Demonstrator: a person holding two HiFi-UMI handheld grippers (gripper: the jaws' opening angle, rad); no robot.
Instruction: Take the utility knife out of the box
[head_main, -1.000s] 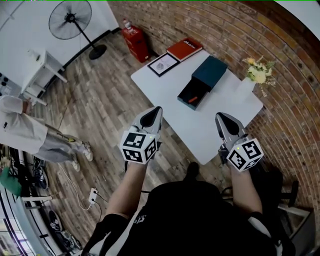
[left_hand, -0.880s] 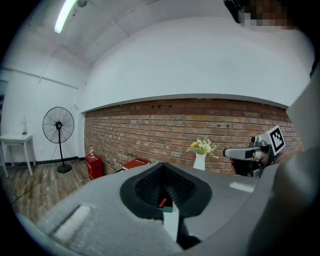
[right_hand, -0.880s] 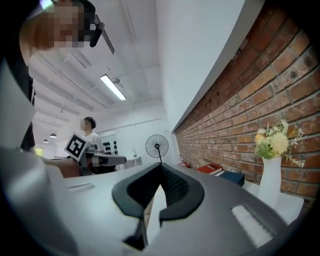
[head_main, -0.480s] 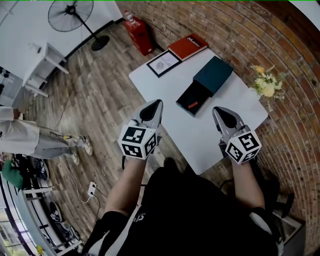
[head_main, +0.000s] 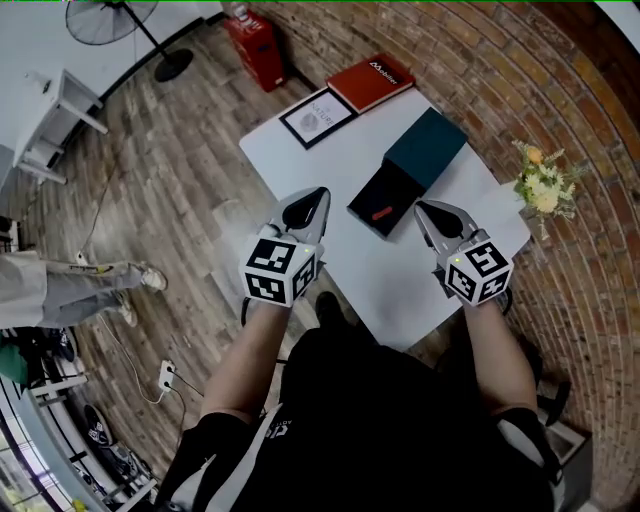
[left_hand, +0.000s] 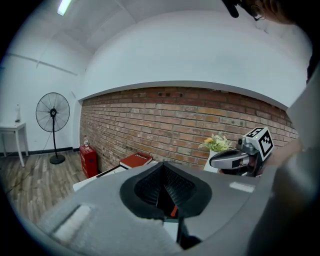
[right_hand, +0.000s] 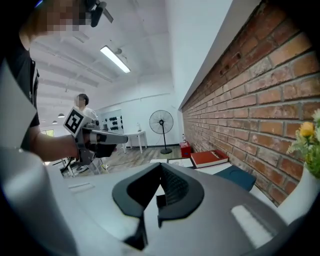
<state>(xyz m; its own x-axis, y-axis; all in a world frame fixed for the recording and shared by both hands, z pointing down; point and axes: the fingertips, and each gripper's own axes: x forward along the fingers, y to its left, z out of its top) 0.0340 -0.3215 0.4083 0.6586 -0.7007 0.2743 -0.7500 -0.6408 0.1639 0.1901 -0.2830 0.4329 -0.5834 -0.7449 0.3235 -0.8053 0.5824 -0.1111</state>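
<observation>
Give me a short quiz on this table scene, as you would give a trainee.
1. True or false: the utility knife lies in the open drawer of the box.
2. Which thing lies beside the framed picture on the table? A: red book. B: mug. C: laptop.
3. Are the left tongs and the right tongs open or shut, and does either hold anything?
Key: 1 true. 2 A. 3 both shut, holding nothing.
</observation>
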